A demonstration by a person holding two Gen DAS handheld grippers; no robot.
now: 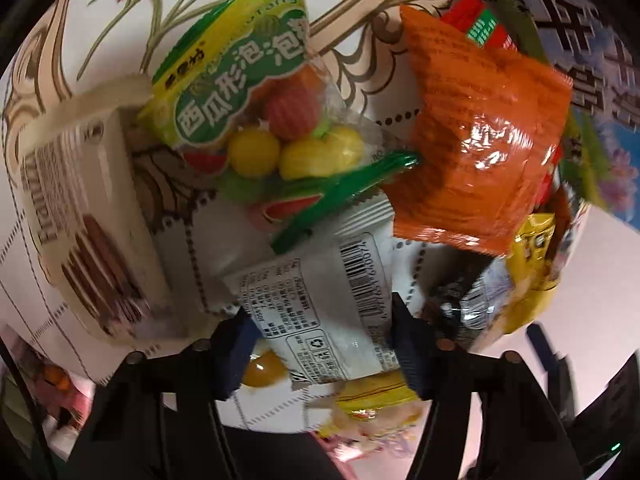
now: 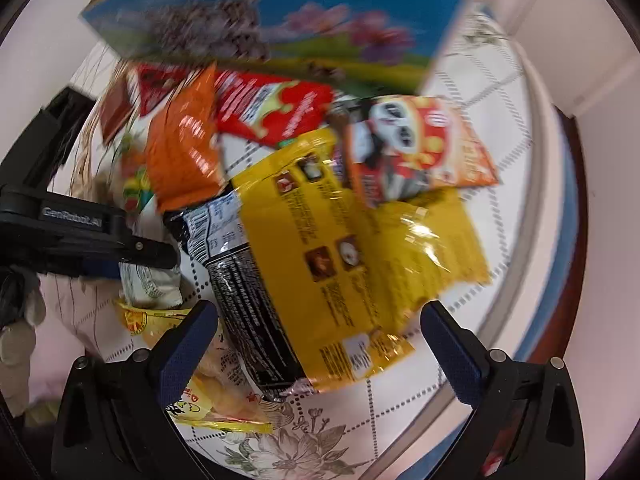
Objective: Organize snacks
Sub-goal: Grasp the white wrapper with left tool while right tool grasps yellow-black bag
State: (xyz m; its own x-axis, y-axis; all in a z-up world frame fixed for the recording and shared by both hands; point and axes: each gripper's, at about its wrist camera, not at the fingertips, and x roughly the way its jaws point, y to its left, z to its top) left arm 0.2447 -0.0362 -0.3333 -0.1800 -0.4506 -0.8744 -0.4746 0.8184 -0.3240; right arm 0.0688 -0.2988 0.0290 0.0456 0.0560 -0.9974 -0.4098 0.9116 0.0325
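Snack packets lie in a pile on a patterned tablecloth. In the left wrist view my left gripper (image 1: 324, 344) has its jaws on either side of a white packet with a barcode (image 1: 320, 312) and appears shut on it. Beyond lie a green and yellow bubble gum bag (image 1: 256, 112) and an orange packet (image 1: 476, 148). In the right wrist view my right gripper (image 2: 320, 344) is open over a yellow packet (image 2: 360, 256) and a black packet (image 2: 248, 304). The left gripper (image 2: 160, 256) shows at the left there, holding the white packet (image 2: 150, 284).
A cream wafer box (image 1: 84, 216) stands left of the pile. A blue box with flowers (image 2: 280, 24) stands behind the snacks. A red packet (image 2: 276, 108) and a panda packet (image 2: 412, 144) lie near it. The round table's edge (image 2: 532, 208) curves along the right.
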